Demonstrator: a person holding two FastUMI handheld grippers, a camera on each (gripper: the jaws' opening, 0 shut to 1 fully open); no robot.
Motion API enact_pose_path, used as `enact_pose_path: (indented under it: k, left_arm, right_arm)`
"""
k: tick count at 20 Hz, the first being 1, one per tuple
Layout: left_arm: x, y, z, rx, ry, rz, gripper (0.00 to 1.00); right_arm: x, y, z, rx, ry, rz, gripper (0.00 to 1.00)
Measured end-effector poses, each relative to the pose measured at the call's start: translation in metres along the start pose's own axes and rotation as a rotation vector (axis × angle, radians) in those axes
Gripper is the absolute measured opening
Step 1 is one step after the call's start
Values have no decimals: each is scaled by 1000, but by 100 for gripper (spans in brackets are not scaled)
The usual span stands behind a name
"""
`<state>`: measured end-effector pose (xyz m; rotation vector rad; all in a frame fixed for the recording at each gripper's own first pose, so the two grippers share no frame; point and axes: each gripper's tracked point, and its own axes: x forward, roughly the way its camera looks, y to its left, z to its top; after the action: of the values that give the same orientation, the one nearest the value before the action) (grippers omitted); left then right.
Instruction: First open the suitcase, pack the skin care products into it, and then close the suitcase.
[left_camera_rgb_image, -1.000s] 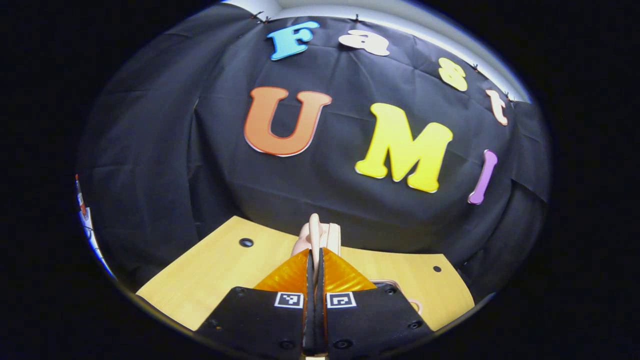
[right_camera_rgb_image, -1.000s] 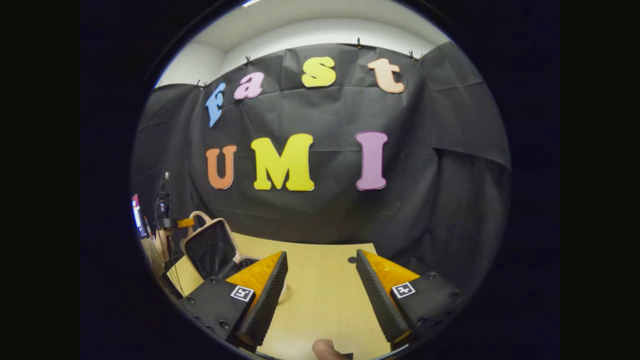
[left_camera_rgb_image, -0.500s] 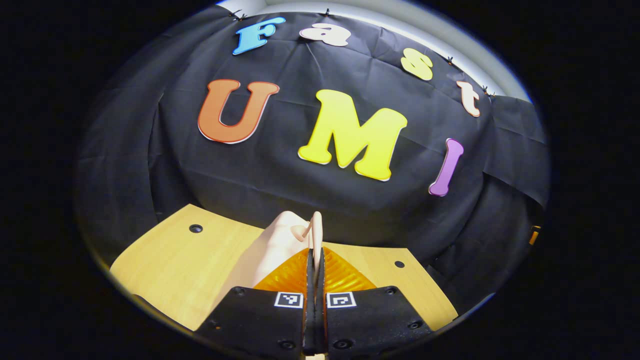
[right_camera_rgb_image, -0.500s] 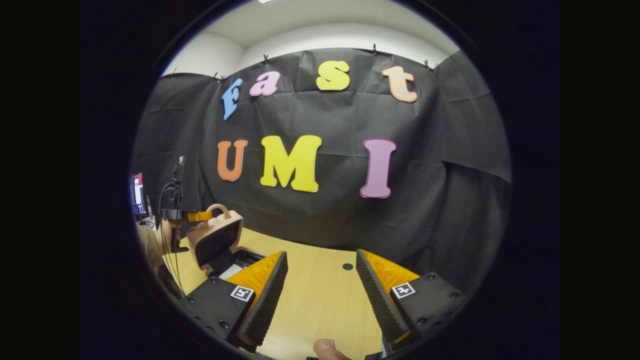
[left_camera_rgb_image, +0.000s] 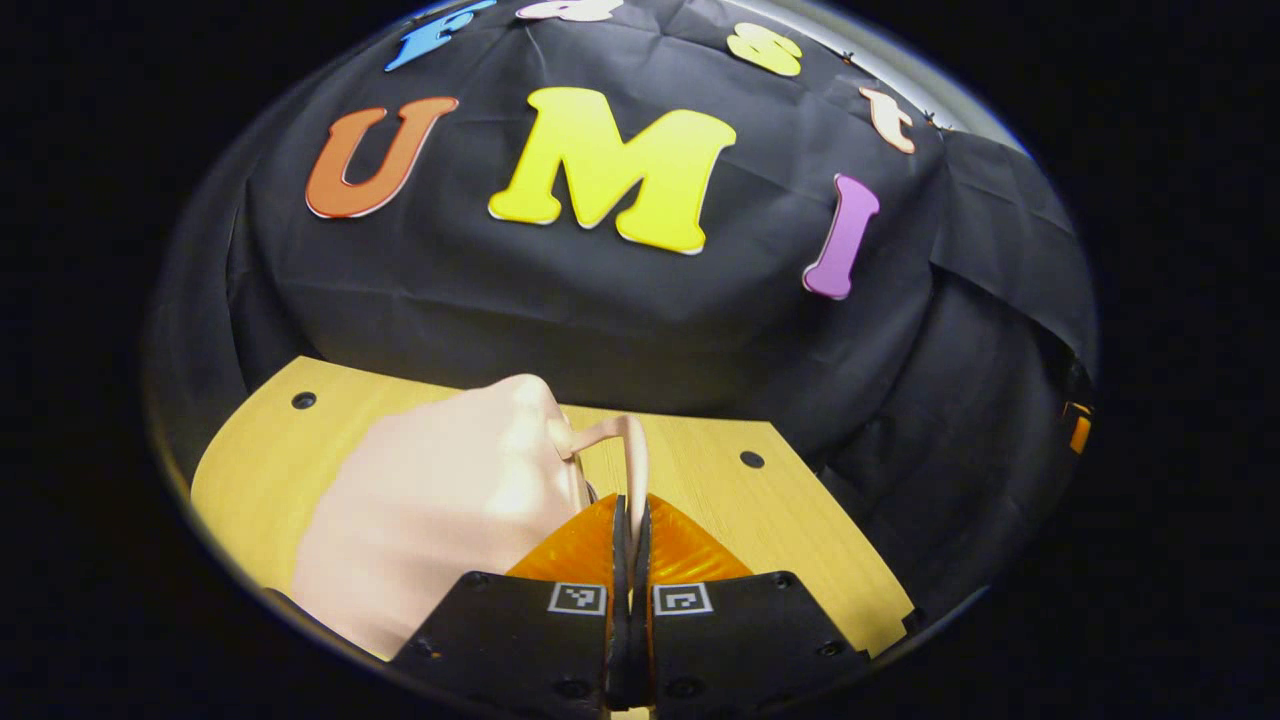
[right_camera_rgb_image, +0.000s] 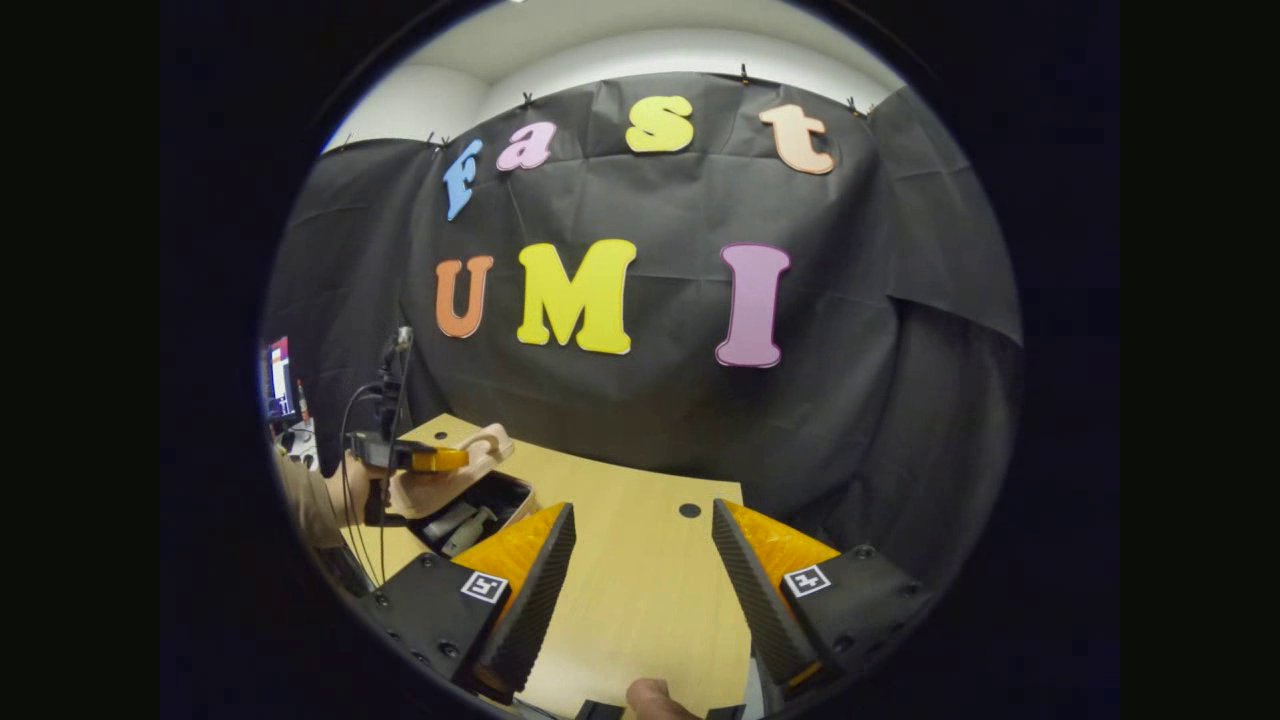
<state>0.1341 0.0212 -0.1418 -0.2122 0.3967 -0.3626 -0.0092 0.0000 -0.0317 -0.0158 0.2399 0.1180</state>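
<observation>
The left gripper (left_camera_rgb_image: 631, 520) is clamped on the thin looped handle (left_camera_rgb_image: 628, 455) of the smooth, rounded pink suitcase (left_camera_rgb_image: 440, 500) lid, now lowered nearly flat over the tubes (right_camera_rgb_image: 458, 524) inside. The right gripper (right_camera_rgb_image: 640, 560), ribbed fingers apart, hovers over the wooden table (right_camera_rgb_image: 640, 590).

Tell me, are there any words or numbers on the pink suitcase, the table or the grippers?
Suitcase: no text on the lid.
Table: none, just plain wood.
Left gripper: square black-and-white markers, patterns, not letters.
Right gripper: the same markers, no words.
</observation>
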Motion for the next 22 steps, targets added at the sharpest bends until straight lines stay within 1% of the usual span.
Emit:
enact_pose_path:
  k: [2,3,4,5,8,10,11,12,13,14,15,16,17,18,19,20,22]
  left_arm:
    - [12,-10,-22,9,55,-2,3]
    - [16,-13,-32,11,83,-3,3]
    - [20,-18,-40,15,108,-1,4]
    - [25,-20,-49,27,132,1,4]
    - [33,-26,-78,96,209,21,4]
    - [37,-30,-85,123,222,36,6]
    - [41,-32,-91,117,240,43,7]
    - [42,-35,-94,100,258,37,15]
    - [44,-40,-93,92,260,36,19]
    - [45,-41,-88,94,258,52,29]
    - [42,-38,-79,108,247,79,38]
    - [38,-36,-68,113,232,96,44]
    - [31,-35,-53,108,205,106,46]
    - [23,-37,-37,102,175,115,63]
    - [13,-33,-18,106,142,144,51]
    - [-2,-27,1,125,99,180,76]
    - [-31,-12,44,169,1,253,91]
  right_arm:
    - [1,-7,-7,5,16,-6,81]
    - [2,-10,-11,7,24,-10,77]
    - [3,-12,-16,11,33,-13,77]
    - [3,-14,-20,17,42,-17,81]
    - [6,-17,-30,37,66,-25,81]
    - [8,-18,-34,47,81,-37,81]
    - [8,-17,-34,51,85,-42,81]
    - [9,-16,-33,53,86,-48,81]
    - [10,-14,-31,51,85,-54,81]
    - [12,-11,-29,48,83,-58,81]
    - [14,-8,-26,45,80,-61,77]
    - [16,-4,-24,43,76,-64,77]
    - [19,2,-19,43,71,-63,77]
    - [21,8,-15,42,65,-63,81]
    - [25,13,-10,38,57,-69,81]
    - [28,18,-3,35,43,-74,81]
    - [34,30,13,29,7,-88,81]
